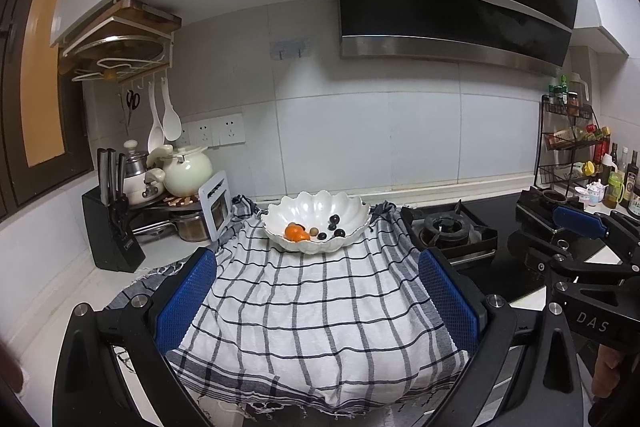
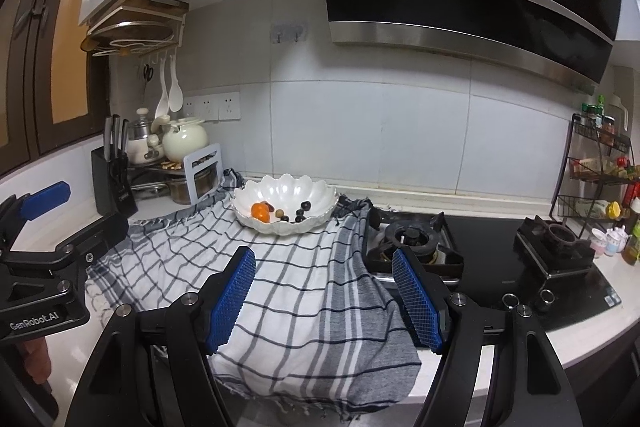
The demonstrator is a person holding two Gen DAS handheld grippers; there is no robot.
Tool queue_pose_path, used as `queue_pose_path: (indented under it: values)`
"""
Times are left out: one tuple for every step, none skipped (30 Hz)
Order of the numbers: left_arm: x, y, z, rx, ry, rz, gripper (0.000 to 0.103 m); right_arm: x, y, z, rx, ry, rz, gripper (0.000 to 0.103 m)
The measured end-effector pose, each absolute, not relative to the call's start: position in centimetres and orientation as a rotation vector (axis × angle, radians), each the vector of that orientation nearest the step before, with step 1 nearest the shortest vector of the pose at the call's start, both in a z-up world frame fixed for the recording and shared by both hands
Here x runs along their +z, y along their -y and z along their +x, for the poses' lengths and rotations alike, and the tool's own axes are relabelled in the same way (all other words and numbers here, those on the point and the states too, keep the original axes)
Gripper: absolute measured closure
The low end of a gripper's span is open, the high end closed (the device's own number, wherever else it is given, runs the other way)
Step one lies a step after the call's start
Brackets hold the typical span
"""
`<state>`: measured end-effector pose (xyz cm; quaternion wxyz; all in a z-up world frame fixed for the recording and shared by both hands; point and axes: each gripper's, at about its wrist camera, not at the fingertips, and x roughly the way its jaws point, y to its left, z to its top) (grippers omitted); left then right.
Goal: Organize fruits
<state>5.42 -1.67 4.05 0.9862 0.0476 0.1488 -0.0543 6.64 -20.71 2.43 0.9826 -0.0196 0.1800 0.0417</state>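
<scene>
Both grippers, left (image 1: 316, 303) and right (image 2: 324, 299), gape above the checked cloth (image 1: 304, 307)

Bare checked cloth (image 1: 304, 307) lay open between my claws and the bowl (image 1: 316, 207). A knife block (image 1: 112, 227) flanked its left, a burner (image 1: 448, 227) its right.

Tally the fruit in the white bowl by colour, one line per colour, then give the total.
In the white scalloped bowl:
Orange fruit: 1
Dark, near-black round fruits: 4
Tan-brown round fruit: 1
Total: 6, as far as the left wrist view shows; anything hidden behind the orange fruit cannot be ruled out.
</scene>
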Motion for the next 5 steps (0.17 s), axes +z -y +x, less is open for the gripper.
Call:
queue_pose_path:
  values:
    - [4.04, 1.66, 5.44, -0.11, -0.299, 0.096, 0.0, 2.43, 20.73, 6.64, 0.084, -0.362, -0.038, 0.031]
    - [4.05, 1.65, 5.42, -0.11, -0.299, 0.096, 0.0, 2.44, 20.75, 6.64, 0.082, -0.362, -0.038, 0.031]
    - [4.07, 1.63, 5.4, -0.109, -0.297, 0.095, 0.0, 2.45, 20.79, 6.59, 0.082, -0.361, -0.038, 0.031]
    - [4.08, 1.65, 5.44, -0.11, -0.297, 0.095, 0.0, 2.45, 20.8, 6.6, 0.082, -0.36, -0.037, 0.031]
    - [4.09, 1.65, 5.47, -0.11, -0.297, 0.095, 0.0, 2.46, 20.84, 6.6, 0.081, -0.36, -0.036, 0.031]
